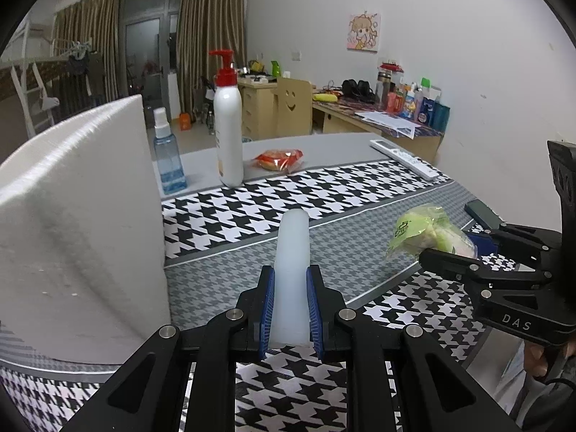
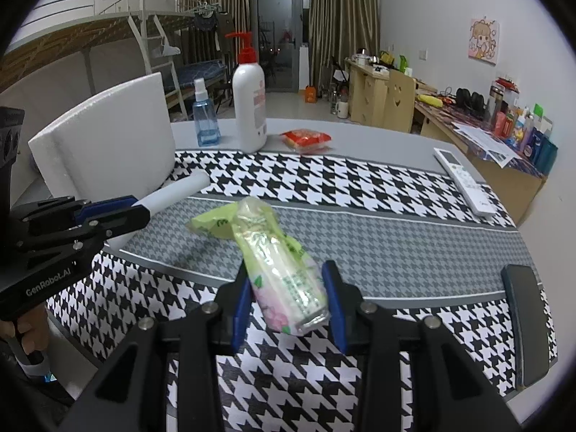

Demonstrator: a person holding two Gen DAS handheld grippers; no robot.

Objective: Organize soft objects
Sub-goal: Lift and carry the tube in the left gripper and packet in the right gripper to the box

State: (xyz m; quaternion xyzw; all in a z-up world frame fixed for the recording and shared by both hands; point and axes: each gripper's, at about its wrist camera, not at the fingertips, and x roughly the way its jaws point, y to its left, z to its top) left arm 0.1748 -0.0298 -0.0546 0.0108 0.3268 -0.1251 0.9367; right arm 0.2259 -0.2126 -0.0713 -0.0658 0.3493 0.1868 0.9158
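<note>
My left gripper (image 1: 291, 280) is shut on a white foam cylinder (image 1: 292, 270), held above the houndstooth cloth and pointing forward; it also shows in the right wrist view (image 2: 176, 191). My right gripper (image 2: 288, 280) is shut on a green tissue pack (image 2: 277, 262) in crinkly plastic, lifted off the table; the pack also shows in the left wrist view (image 1: 428, 232), at the right. A big white foam block (image 1: 79, 216) stands on the table just left of the left gripper and shows in the right wrist view (image 2: 108, 136). A red snack packet (image 1: 279, 159) lies at the back.
A tall white pump bottle (image 1: 227, 133) and a blue spray bottle (image 1: 167, 158) stand at the back of the table. A white remote (image 1: 406, 158) lies at the back right. A dark phone (image 2: 523, 324) lies near the right edge. Desks with clutter stand beyond.
</note>
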